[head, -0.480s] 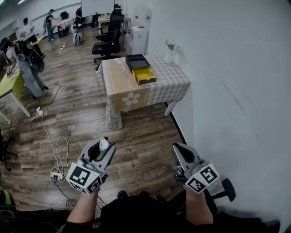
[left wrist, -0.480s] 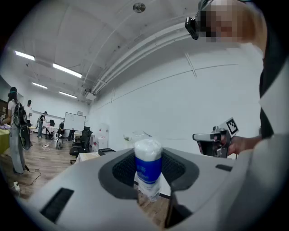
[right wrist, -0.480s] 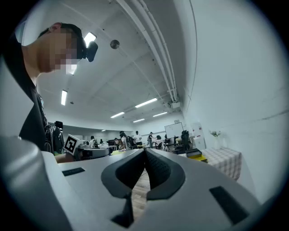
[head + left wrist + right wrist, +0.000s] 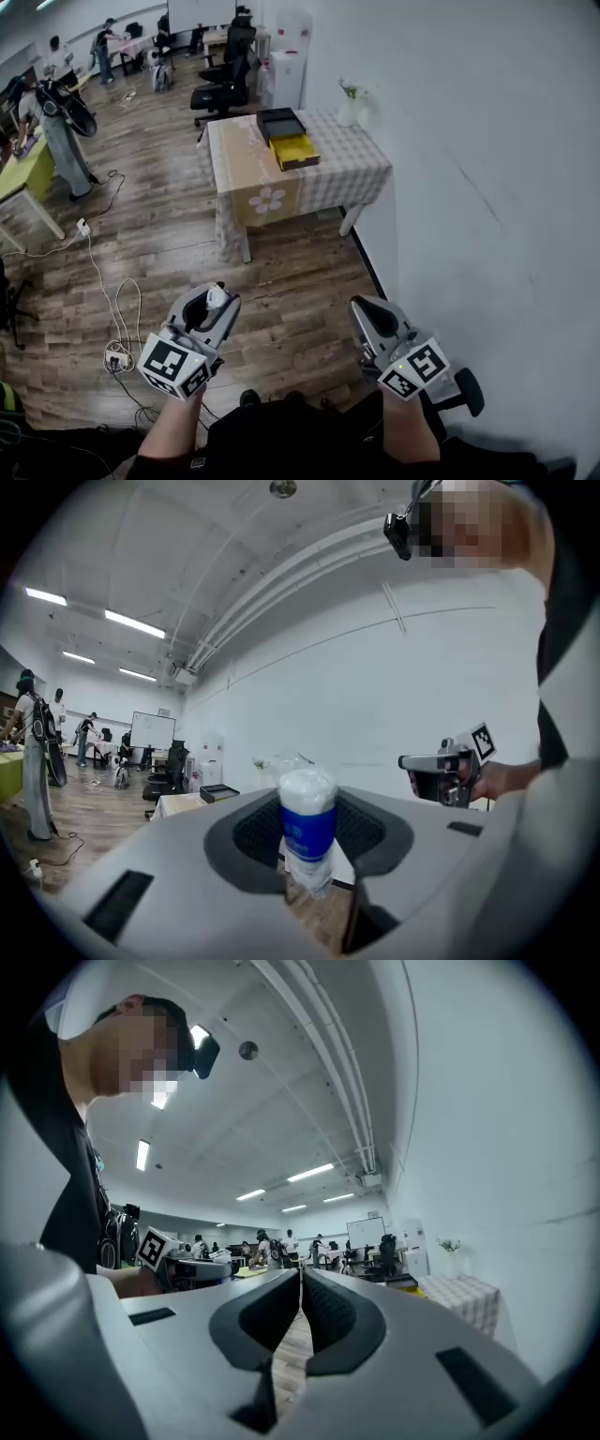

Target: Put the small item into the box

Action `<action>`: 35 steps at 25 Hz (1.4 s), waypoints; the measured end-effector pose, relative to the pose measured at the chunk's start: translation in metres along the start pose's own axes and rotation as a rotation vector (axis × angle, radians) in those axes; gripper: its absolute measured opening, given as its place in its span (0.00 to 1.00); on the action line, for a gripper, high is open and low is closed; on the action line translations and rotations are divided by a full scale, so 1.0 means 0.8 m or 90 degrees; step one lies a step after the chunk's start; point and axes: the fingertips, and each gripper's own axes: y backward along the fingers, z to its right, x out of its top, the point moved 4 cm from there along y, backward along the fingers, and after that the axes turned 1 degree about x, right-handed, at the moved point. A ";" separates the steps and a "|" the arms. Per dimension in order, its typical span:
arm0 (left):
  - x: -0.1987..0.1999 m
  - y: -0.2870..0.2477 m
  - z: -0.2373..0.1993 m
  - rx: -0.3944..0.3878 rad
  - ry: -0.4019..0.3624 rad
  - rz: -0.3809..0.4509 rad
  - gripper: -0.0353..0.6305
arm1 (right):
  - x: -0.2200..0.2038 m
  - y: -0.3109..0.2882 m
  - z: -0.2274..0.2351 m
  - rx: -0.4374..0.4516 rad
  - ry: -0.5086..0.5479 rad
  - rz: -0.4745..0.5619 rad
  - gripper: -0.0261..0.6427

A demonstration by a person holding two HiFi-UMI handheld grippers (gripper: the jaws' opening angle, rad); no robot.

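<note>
A small white bottle with a blue label (image 4: pixel 307 829) stands upright between the jaws of my left gripper (image 4: pixel 309 832), which is shut on it. In the head view the bottle (image 4: pixel 216 297) shows at the left gripper (image 4: pixel 210 307), low and left of centre. My right gripper (image 4: pixel 372 317) is beside it on the right, jaws shut with nothing between them (image 4: pixel 300 1309). The box (image 4: pixel 288 137), dark with an open yellow drawer, sits on a checked-cloth table (image 4: pixel 328 178) several steps ahead, also seen small as the box (image 4: pixel 218 792) in the left gripper view.
A white wall runs along the right. A vase of flowers (image 4: pixel 350 108) stands on the table's far corner. Cables and a power strip (image 4: pixel 117 361) lie on the wooden floor at left. Office chairs (image 4: pixel 223 89) and people stand further back.
The table and box have shifted slightly left and up in the head view. Both grippers hold nearly the same place; the left keeps the bottle.
</note>
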 end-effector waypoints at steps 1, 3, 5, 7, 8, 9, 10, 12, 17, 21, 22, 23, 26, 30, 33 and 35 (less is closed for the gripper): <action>0.001 -0.003 0.004 0.001 0.000 -0.001 0.27 | 0.001 0.002 0.002 0.002 0.008 0.000 0.10; 0.003 -0.009 0.013 0.004 0.001 -0.003 0.27 | 0.003 0.010 0.008 0.005 0.010 0.003 0.10; 0.003 -0.015 0.026 0.004 -0.003 -0.004 0.27 | 0.004 0.022 0.016 0.007 0.003 0.010 0.10; 0.004 -0.020 0.041 0.003 -0.006 -0.003 0.27 | 0.005 0.038 0.024 0.009 -0.005 0.017 0.10; 0.005 -0.024 0.050 0.003 -0.007 -0.002 0.27 | 0.005 0.045 0.028 0.011 -0.009 0.019 0.10; 0.005 -0.027 0.058 0.001 -0.008 -0.003 0.27 | 0.005 0.053 0.031 0.012 -0.013 0.021 0.10; 0.004 -0.031 0.066 -0.002 -0.009 -0.003 0.27 | 0.004 0.060 0.035 0.012 -0.017 0.023 0.10; 0.001 -0.039 0.079 -0.011 -0.013 -0.006 0.27 | 0.001 0.072 0.041 0.012 -0.025 0.023 0.10; -0.006 -0.059 0.090 -0.028 -0.014 -0.021 0.27 | -0.006 0.083 0.054 0.011 -0.041 0.018 0.10; -0.011 -0.081 0.086 -0.038 -0.009 -0.027 0.27 | -0.016 0.078 0.072 0.004 -0.059 0.009 0.10; -0.013 -0.087 0.081 -0.041 -0.007 -0.029 0.27 | -0.019 0.073 0.075 0.005 -0.062 0.006 0.10; -0.016 -0.093 0.076 -0.044 -0.003 -0.031 0.27 | -0.021 0.068 0.079 0.006 -0.064 0.002 0.10; -0.023 -0.117 0.057 -0.050 0.008 -0.033 0.27 | -0.028 0.051 0.094 0.002 -0.067 -0.008 0.10; -0.030 -0.154 0.023 -0.059 0.017 -0.031 0.27 | -0.033 0.021 0.123 -0.012 -0.078 -0.014 0.10; -0.035 -0.187 -0.011 -0.061 0.031 -0.033 0.27 | -0.036 -0.016 0.146 -0.012 -0.078 -0.026 0.10; -0.040 -0.210 -0.035 -0.065 0.042 -0.039 0.27 | -0.037 -0.044 0.164 -0.015 -0.078 -0.032 0.10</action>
